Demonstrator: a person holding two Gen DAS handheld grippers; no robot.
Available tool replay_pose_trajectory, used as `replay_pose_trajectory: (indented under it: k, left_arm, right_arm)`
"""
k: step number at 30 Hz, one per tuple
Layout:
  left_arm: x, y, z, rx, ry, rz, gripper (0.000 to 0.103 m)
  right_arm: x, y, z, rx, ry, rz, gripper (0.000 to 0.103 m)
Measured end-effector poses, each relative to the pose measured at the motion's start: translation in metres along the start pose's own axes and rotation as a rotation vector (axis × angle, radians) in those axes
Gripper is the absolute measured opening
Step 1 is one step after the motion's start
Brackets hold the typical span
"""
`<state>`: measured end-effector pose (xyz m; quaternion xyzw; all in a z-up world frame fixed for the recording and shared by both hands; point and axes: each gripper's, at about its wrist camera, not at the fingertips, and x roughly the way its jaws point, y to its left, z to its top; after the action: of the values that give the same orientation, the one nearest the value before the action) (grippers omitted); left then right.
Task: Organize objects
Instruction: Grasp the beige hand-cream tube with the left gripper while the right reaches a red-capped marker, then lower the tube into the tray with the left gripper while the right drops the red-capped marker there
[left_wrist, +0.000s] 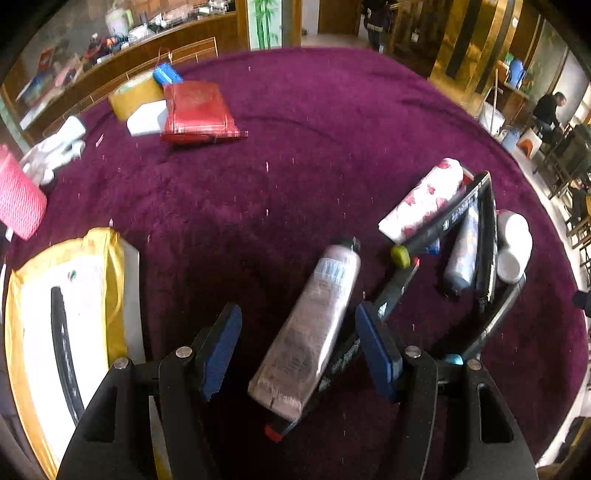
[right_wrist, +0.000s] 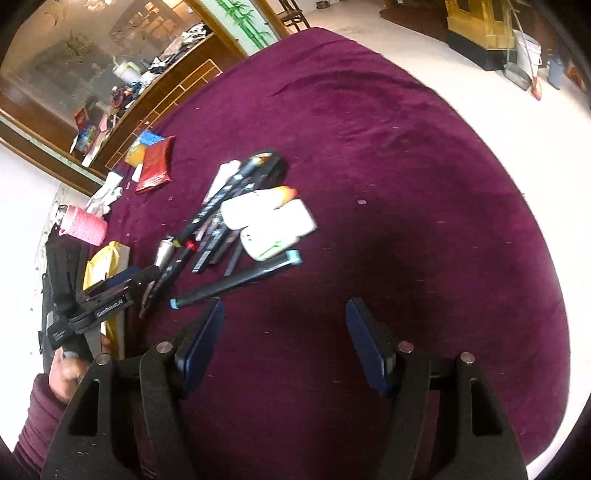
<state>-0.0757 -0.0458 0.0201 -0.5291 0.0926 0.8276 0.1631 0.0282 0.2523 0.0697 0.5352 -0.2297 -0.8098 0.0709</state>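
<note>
A silvery-pink tube (left_wrist: 308, 328) lies on the purple tablecloth (left_wrist: 295, 147), between the open jaws of my left gripper (left_wrist: 299, 350); neither pad touches it. A black marker with a red cap (left_wrist: 343, 354) lies under its right side. Further right is a pile: a floral pack (left_wrist: 424, 199), black markers (left_wrist: 447, 214), a small bottle (left_wrist: 461, 254) and white cases (left_wrist: 513, 243). My right gripper (right_wrist: 284, 343) is open and empty above bare cloth. The same pile (right_wrist: 240, 218) lies ahead to its left, with a blue-tipped black marker (right_wrist: 236, 280) nearest. The left gripper (right_wrist: 99, 299) shows at far left.
A yellow bag with a white packet (left_wrist: 70, 317) sits at the near left. A pink mesh roll (left_wrist: 18, 199), white items (left_wrist: 55, 147), a red pouch (left_wrist: 195, 110), a tape roll (left_wrist: 133, 94) and a blue box (left_wrist: 166, 73) lie at the far left. The table edge curves round on the right.
</note>
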Motion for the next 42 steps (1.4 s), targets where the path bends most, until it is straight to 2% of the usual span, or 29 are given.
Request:
replay_pose_trajectory:
  k: [1, 2, 3, 6, 8, 11, 12, 14, 16, 20, 25, 29, 33, 36, 42]
  left_arm:
    - [0.004, 0.001, 0.003, -0.002, 0.020, 0.010, 0.049]
    - [0.005, 0.003, 0.004, -0.009, 0.027, 0.000, 0.034]
    - [0.007, 0.004, 0.005, -0.019, 0.036, -0.016, 0.033]
    - [0.004, 0.001, 0.006, -0.009, 0.028, -0.003, 0.029]
    - [0.004, -0.003, 0.004, 0.007, 0.023, 0.023, 0.029]
    - [0.010, -0.012, 0.002, 0.050, 0.024, 0.112, 0.031]
    - [0.011, -0.015, 0.001, 0.054, -0.004, 0.132, 0.032]
    - [0.012, -0.014, 0.000, 0.032, -0.006, 0.139, 0.031]
    - [0.010, -0.008, -0.001, -0.018, 0.010, 0.111, 0.028]
    - [-0.011, -0.009, -0.009, -0.050, -0.015, 0.063, 0.014]
    - [-0.061, -0.007, -0.027, -0.131, -0.107, -0.031, 0.012]
    - [-0.097, -0.002, -0.048, -0.219, -0.169, -0.105, 0.012]
    - [-0.119, 0.011, -0.069, -0.325, -0.209, -0.171, 0.012]
    - [-0.136, 0.017, -0.087, -0.370, -0.234, -0.175, 0.012]
    - [-0.157, 0.045, -0.117, -0.448, -0.272, -0.183, 0.012]
  right_arm:
    - [-0.001, -0.004, 0.002, -0.001, 0.003, -0.003, 0.068]
    - [-0.002, -0.008, 0.002, -0.004, 0.005, -0.004, 0.068]
    - [-0.003, -0.010, 0.003, -0.011, 0.009, -0.006, 0.068]
    - [-0.004, -0.013, 0.006, -0.032, 0.018, -0.009, 0.068]
    - [-0.002, -0.012, 0.008, -0.056, 0.027, -0.005, 0.068]
    - [0.002, -0.009, 0.007, -0.090, 0.047, 0.012, 0.068]
    - [0.006, -0.006, 0.006, -0.107, 0.061, 0.023, 0.068]
    - [0.011, 0.000, 0.005, -0.130, 0.081, 0.036, 0.068]
    - [0.015, 0.009, 0.002, -0.168, 0.102, 0.050, 0.068]
    - [0.024, 0.030, -0.005, -0.258, 0.138, 0.069, 0.068]
    - [0.038, 0.061, -0.014, -0.401, 0.176, 0.064, 0.068]
    - [0.047, 0.089, -0.013, -0.426, 0.204, 0.125, 0.068]
    - [0.065, 0.122, 0.000, -0.364, 0.244, 0.229, 0.068]
    - [0.086, 0.140, 0.006, -0.301, 0.303, 0.275, 0.068]
    - [0.130, 0.153, 0.013, -0.171, 0.364, 0.188, 0.068]
